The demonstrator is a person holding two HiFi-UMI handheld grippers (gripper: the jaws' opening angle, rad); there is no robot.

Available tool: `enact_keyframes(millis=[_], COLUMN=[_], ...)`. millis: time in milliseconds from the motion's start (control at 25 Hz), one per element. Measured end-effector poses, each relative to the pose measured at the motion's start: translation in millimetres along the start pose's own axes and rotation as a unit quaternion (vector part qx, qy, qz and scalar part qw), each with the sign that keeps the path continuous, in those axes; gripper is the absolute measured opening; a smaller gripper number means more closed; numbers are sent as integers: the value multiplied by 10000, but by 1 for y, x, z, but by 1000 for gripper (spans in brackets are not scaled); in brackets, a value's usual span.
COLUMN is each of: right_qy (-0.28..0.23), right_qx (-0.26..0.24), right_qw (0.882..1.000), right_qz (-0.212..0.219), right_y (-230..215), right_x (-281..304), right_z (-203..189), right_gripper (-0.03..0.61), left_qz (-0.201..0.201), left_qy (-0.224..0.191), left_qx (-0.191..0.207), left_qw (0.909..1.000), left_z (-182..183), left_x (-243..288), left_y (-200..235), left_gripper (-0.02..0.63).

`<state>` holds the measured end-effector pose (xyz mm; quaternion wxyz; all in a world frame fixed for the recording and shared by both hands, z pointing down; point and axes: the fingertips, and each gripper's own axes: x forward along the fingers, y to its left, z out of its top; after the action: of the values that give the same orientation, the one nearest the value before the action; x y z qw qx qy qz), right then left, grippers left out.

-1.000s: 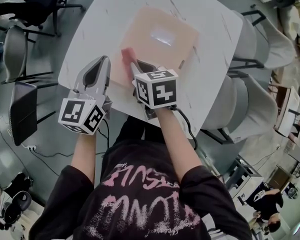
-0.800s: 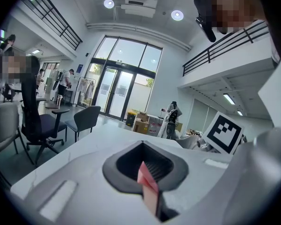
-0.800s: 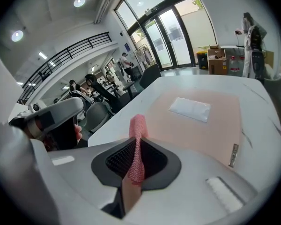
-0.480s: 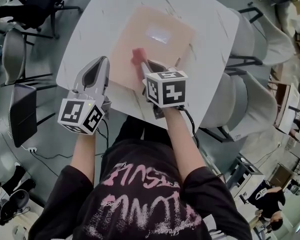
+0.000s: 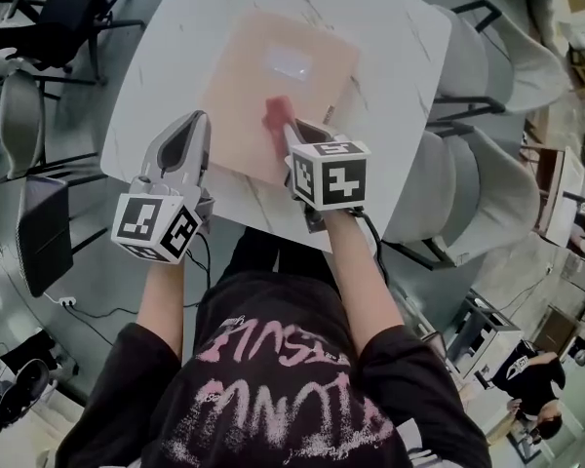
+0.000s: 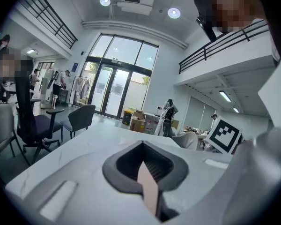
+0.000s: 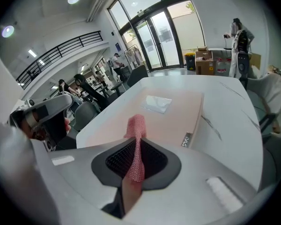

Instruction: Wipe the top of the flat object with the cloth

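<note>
A flat peach-coloured board (image 5: 263,76) lies on the white table (image 5: 400,57). My right gripper (image 5: 289,133) is shut on a pink-red cloth (image 5: 275,116), which it holds down on the near part of the board. In the right gripper view the cloth (image 7: 136,125) sticks up from between the jaws of my right gripper (image 7: 136,146), with the board (image 7: 178,116) beyond it. My left gripper (image 5: 197,123) hovers at the table's near left edge, beside the board. It is shut with nothing held. In its own view my left gripper (image 6: 143,161) has its jaws together.
Grey chairs (image 5: 487,193) stand to the right of the table and dark office chairs (image 5: 63,13) to the far left. A dark flat seat (image 5: 41,232) sits low at the left. People stand in the room's background. A bright reflection (image 5: 289,63) marks the board's far half.
My right gripper has slid the cloth to the right and a little farther across the board. The left gripper has stayed in place.
</note>
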<state>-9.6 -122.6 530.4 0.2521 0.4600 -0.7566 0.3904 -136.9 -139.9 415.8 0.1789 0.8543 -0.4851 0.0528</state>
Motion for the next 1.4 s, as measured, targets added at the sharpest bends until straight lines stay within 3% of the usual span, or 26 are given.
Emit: enact_keyframes(millis=[720, 1120, 1400], right_qy=[-32, -495, -1099], right_qx=[271, 251, 209], right_qw=[9991, 9982, 9936], right_qz=[-321, -237, -168], right_y=[-53, -47, -42], right_x=[-22, -34, -47], right_z=[-13, 2, 18], right_gripper=[54, 52, 52], left_qz=[-208, -152, -126], left_qy=[69, -29, -85], left_qx=[80, 65, 84], left_qw=[9997, 9999, 9998], left_z=[-2, 7, 14], left_x=[25, 18, 11], left_y=[-30, -29, -29], left_gripper=[0, 0, 0])
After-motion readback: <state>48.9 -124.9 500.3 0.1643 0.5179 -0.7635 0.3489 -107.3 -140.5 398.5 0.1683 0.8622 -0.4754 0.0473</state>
